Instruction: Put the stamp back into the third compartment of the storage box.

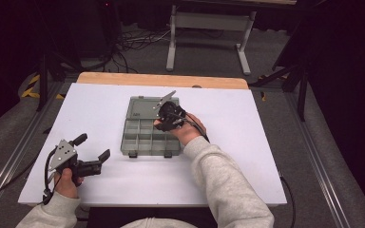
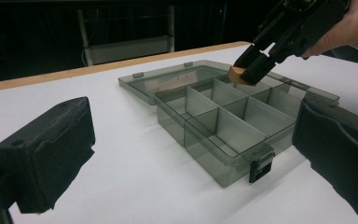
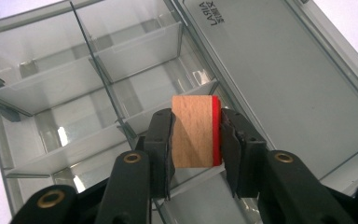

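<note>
A grey see-through organizer box (image 1: 129,142) lies open mid-table, its lid (image 1: 140,107) flat behind it. My right gripper (image 1: 161,122) hangs over the box's back compartments, shut on a small wooden block (image 3: 191,135) with one red side. Its jaws (image 3: 196,126) press the block's two sides, and divided compartments (image 3: 88,107) and the lid (image 3: 279,84) show beneath. In the left gripper view the block (image 2: 237,74) hovers just above the dividers (image 2: 223,116). My left gripper (image 1: 93,146) rests near the table's front left, open, nothing between its jaws (image 2: 193,121), pointing toward the box.
The white tabletop (image 1: 247,152) has a wooden strip (image 1: 161,80) along its far edge. Two black latches (image 1: 133,154) sit on the box's front wall. Cables and a grey stand (image 1: 209,28) lie on the floor beyond the table.
</note>
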{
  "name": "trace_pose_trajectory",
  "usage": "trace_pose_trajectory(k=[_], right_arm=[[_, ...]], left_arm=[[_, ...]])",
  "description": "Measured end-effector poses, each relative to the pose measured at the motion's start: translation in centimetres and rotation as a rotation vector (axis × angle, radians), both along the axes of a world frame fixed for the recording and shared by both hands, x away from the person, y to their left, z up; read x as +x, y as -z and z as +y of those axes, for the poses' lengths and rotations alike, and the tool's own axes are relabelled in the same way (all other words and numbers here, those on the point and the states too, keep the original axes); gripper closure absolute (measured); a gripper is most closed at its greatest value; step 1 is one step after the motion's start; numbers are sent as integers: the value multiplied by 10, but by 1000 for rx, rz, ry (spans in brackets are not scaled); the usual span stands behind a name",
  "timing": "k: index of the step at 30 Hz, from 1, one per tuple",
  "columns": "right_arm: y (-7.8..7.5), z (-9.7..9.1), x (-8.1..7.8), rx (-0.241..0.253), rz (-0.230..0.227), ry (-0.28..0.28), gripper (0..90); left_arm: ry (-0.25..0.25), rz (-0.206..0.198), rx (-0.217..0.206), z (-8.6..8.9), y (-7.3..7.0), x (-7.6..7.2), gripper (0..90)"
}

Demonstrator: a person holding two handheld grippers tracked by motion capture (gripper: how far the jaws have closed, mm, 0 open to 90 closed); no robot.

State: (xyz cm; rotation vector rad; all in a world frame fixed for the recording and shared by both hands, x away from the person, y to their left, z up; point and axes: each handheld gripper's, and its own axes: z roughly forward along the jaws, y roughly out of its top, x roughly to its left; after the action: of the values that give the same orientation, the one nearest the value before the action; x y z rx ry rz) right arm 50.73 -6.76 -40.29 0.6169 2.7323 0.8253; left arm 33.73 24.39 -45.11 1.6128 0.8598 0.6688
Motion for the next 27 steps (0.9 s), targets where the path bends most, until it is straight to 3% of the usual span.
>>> trace_pose_trajectory(k=[27], right_arm=[[8, 5, 1, -45, 20, -22, 657]], left_arm=[[3, 5, 2, 0, 0, 0, 2]])
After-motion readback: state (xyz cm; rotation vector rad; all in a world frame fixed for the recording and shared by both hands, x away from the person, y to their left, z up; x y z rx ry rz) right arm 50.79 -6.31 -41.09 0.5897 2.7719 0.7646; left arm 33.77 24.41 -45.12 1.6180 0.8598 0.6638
